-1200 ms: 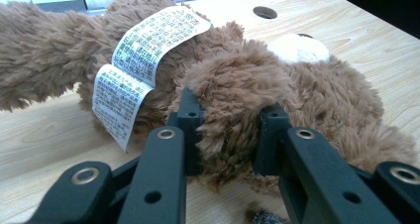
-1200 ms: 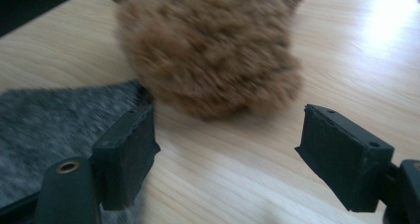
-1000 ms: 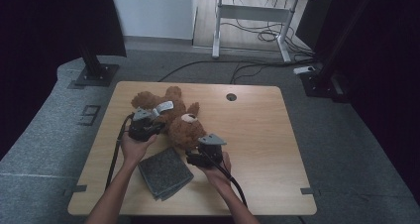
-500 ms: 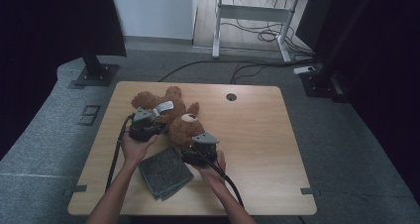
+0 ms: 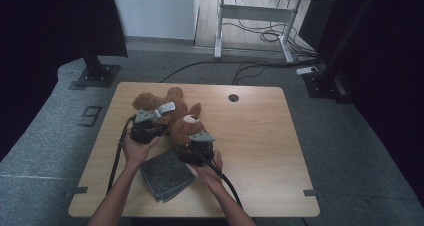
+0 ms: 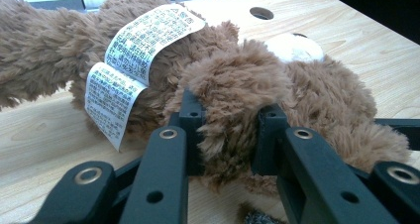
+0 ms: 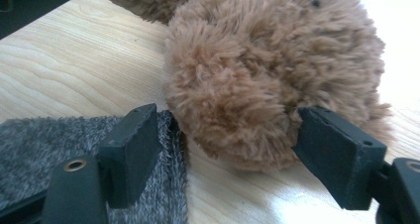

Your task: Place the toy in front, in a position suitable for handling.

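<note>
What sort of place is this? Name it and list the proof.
Probably a lab or recording studio rather than a home: black curtains flank a lone wooden table, stand bases sit on grey carpet, and loose cables run under a desk behind.

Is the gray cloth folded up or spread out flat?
Folded. The gray cloth lies as a small square on the table, with stacked layer edges showing along its near side.

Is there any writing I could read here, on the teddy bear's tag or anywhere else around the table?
White sewn-in tag on the teddy bear: dense rows of small print on both folded flaps, too small and blurred to read.
Floor mat left of the table: a large pale mark that reads like "9".
No other writing can be made out.
</note>
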The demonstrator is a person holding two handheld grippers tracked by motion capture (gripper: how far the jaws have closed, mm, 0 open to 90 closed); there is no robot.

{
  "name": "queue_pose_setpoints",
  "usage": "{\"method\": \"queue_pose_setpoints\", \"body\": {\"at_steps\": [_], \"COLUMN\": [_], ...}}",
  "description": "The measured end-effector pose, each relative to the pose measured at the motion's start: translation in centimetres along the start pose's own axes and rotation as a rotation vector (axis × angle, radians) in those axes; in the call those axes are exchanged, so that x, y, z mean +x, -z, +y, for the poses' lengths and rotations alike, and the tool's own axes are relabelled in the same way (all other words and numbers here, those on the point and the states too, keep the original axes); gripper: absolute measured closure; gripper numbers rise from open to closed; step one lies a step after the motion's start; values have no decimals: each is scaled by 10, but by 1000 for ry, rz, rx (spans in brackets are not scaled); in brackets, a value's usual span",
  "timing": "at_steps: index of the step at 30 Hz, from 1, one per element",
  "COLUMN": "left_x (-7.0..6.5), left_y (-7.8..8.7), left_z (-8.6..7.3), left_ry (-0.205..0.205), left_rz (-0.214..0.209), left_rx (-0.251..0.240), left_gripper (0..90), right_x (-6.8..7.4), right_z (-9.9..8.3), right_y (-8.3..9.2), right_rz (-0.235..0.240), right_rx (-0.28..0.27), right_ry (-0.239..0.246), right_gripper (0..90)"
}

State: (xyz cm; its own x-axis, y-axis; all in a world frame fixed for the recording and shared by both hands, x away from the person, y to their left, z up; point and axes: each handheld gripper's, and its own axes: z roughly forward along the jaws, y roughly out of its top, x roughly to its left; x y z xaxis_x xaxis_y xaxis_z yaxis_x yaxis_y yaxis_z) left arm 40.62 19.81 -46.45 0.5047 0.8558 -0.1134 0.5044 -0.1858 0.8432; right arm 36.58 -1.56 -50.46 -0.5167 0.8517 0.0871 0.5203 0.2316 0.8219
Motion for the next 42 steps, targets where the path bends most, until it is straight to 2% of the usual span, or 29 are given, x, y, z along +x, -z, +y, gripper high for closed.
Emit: {"method": "queue_pose_setpoints", "body": {"at_steps": [1,2,3,4,5,7,9,15,22,28,32,42], "left_x": [0,0,0,0,0,-1,-1,-2,1,-1,-5,-21], "left_y": [0,0,-1,-1,-1,-1,-2,-1,2,3,3,2], "left_z": [0,0,0,0,0,0,0,1,6,13,19,33], "left_ry": [2,2,2,2,2,4,4,2,27,20,14,-15], "left_rz": [-2,-3,-5,-5,-6,-8,-8,-2,-16,-17,-14,-26], "left_rx": [0,0,-1,-1,-1,-2,-3,-9,-41,-54,-72,-85], "left_gripper": [719,719,719,719,720,720,721,722,731,742,749,758], "right_x": [0,0,-2,-2,-4,-6,-8,-10,-15,-20,-23,-34], "right_z": [0,0,0,0,1,1,2,1,2,3,3,4], "right_y": [-3,-3,-4,-4,-4,-4,-4,-3,-1,4,8,17], "right_rz": [-16,-16,-28,-28,-37,-30,-21,-34,-49,-63,-77,-95], "right_rx": [-1,-1,-7,-7,-10,-8,-2,-3,-29,-52,-79,-95], "right_ry": [15,15,17,17,28,32,35,63,55,49,41,33], "right_gripper": [342,342,440,440,528,548,609,761,815,827,832,836]}}
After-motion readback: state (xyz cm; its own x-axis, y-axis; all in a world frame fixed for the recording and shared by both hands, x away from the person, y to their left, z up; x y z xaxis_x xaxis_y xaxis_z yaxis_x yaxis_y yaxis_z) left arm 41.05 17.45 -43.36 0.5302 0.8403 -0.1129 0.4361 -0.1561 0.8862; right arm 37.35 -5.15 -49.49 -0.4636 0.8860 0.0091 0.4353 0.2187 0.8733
